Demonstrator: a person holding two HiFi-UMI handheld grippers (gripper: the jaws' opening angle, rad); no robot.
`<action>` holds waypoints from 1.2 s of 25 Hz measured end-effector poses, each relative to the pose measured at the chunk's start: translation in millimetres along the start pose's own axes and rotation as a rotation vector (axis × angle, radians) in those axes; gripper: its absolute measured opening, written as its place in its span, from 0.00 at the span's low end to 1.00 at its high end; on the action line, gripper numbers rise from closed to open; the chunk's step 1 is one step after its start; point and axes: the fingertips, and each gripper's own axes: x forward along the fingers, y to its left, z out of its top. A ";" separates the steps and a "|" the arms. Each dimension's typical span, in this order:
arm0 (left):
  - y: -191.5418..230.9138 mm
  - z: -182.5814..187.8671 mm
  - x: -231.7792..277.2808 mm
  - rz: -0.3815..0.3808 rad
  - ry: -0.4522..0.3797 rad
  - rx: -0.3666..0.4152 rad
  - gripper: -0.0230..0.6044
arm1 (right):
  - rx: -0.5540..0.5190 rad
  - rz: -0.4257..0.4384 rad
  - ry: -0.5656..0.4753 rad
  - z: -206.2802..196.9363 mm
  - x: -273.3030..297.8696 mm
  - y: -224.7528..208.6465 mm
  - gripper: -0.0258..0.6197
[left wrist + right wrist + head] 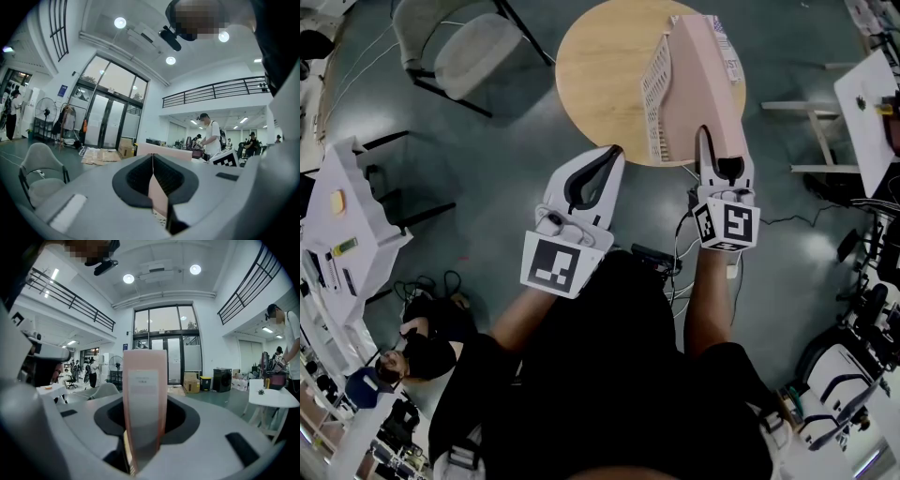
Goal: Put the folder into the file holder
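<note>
A pink folder (pixel 703 80) hangs over the round wooden table (pixel 600 66), its spine toward me. My right gripper (pixel 719 167) is shut on its near end. In the right gripper view the folder's spine with a pale label (pixel 144 394) stands upright between the jaws of my right gripper (pixel 143 427). A white mesh file holder (pixel 656 84) sits against the folder's left side on the table. My left gripper (pixel 612 152) is held over the floor just left of the table's near edge. The jaws of my left gripper (pixel 152 161) meet with nothing between them; the folder (pixel 164 151) shows beyond them.
A grey chair (pixel 459 47) stands left of the table. A white desk (pixel 347 225) with small items is at far left, another white table (pixel 867 103) at far right. Cables (pixel 680 253) lie on the floor near my feet. A person (pixel 422 347) is at lower left.
</note>
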 end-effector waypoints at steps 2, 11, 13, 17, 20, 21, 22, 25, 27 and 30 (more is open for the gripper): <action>0.1 0.4 1.1 -0.001 -0.001 -0.002 0.05 | 0.003 -0.002 0.007 -1.9 2.3 -0.3 0.26; 2.5 -3.6 3.9 0.005 0.009 -0.010 0.05 | 0.011 -0.006 0.036 -9.4 10.7 -0.2 0.26; 4.2 -3.0 4.1 0.006 0.010 -0.011 0.05 | 0.011 -0.008 0.039 -9.6 13.1 1.0 0.26; 4.9 -5.1 4.3 0.006 0.010 -0.010 0.05 | 0.010 -0.011 0.047 -15.0 15.7 2.9 0.26; 6.1 -6.4 4.3 0.006 0.008 -0.012 0.05 | 0.008 -0.013 0.050 -19.0 18.1 3.9 0.26; 6.6 -6.4 4.3 0.006 0.006 -0.012 0.05 | 0.006 -0.013 0.051 -19.9 18.8 4.2 0.26; 6.8 -6.3 4.1 0.007 0.006 -0.013 0.05 | 0.005 -0.014 0.052 -20.7 19.3 4.4 0.26; 5.9 -6.1 3.1 0.007 0.012 -0.015 0.05 | 0.003 -0.016 0.056 -22.9 18.9 5.1 0.26; 5.4 -5.4 2.4 0.005 0.011 -0.014 0.05 | 0.003 -0.017 0.060 -24.7 18.9 5.8 0.26; 6.7 -5.8 4.0 0.002 0.009 -0.010 0.05 | 0.004 -0.017 0.068 -28.9 22.2 6.2 0.26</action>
